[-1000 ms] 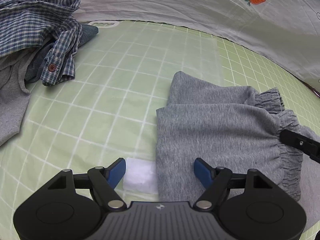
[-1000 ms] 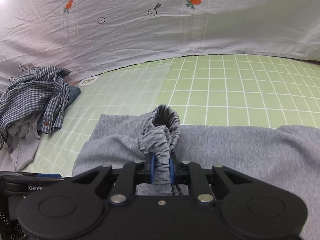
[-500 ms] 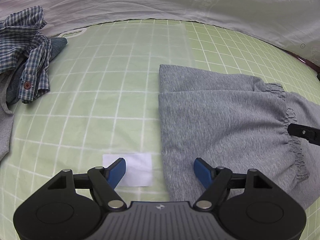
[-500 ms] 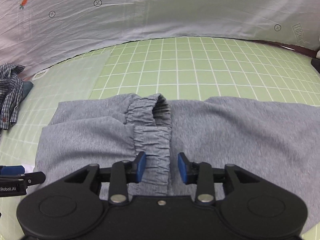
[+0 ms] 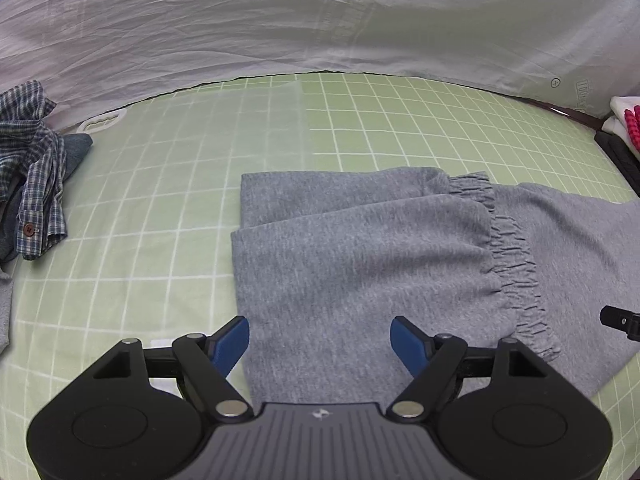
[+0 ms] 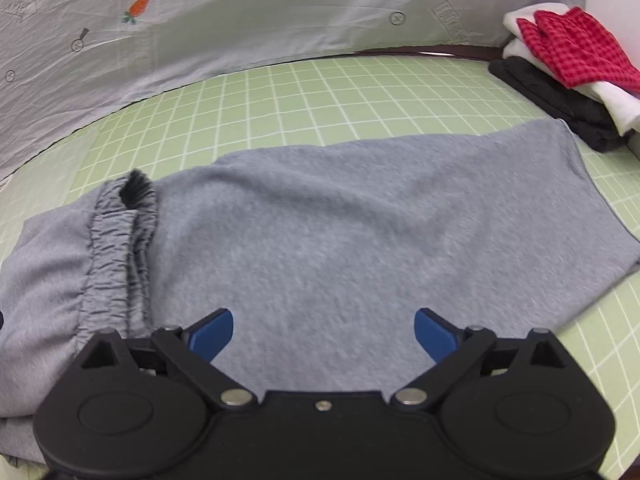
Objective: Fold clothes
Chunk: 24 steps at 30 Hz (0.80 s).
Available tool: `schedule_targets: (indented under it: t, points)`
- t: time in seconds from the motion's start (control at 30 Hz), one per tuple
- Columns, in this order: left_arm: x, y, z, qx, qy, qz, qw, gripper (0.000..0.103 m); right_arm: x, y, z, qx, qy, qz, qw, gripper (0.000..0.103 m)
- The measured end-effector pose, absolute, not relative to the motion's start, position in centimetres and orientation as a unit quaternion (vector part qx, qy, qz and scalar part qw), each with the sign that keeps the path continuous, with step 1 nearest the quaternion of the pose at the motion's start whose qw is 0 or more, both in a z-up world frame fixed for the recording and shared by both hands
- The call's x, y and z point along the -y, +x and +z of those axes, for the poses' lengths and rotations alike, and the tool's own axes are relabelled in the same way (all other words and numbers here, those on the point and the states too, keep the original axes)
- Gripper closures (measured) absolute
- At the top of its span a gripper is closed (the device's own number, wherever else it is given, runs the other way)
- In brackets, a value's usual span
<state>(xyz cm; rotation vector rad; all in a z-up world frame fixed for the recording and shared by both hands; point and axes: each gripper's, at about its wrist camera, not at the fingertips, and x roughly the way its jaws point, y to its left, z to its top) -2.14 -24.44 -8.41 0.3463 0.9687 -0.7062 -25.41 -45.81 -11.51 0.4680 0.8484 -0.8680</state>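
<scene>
Both your tongs stand wide open and hold nothing: the left gripper (image 5: 320, 338) hovers over the folded left edge of the grey sweatpants (image 5: 360, 264), the right gripper (image 6: 323, 330) over their single layer beside the elastic waistband (image 6: 116, 248). The pants lie across the middle of the green grid mat (image 5: 360, 120), one end folded over. If another fold is due, pinch both layers at the fold's corners, lift evenly, and keep edges aligned.
</scene>
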Motion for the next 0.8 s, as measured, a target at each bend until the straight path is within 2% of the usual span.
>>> schedule_targets:
  t: [0.23,0.6,0.8]
  points:
    - [27.4,-5.2,-8.1,-0.458,0.159,-0.323,0.813,0.024,51.0,-33.4,-12.6,-0.388,0.245,-0.470,0.754,0.004]
    - [31.8,-5.9,-10.9,-0.487,0.186,-0.260,0.813,0.023,63.6,-40.0,-12.9,-0.351,0.227,-0.537,0.733,0.002]
    - [33.2,-5.7,-12.1,-0.506,0.196,-0.224,0.809,0.016,68.3,-41.0,-14.0,-0.348,0.221,-0.533,0.739,0.001]
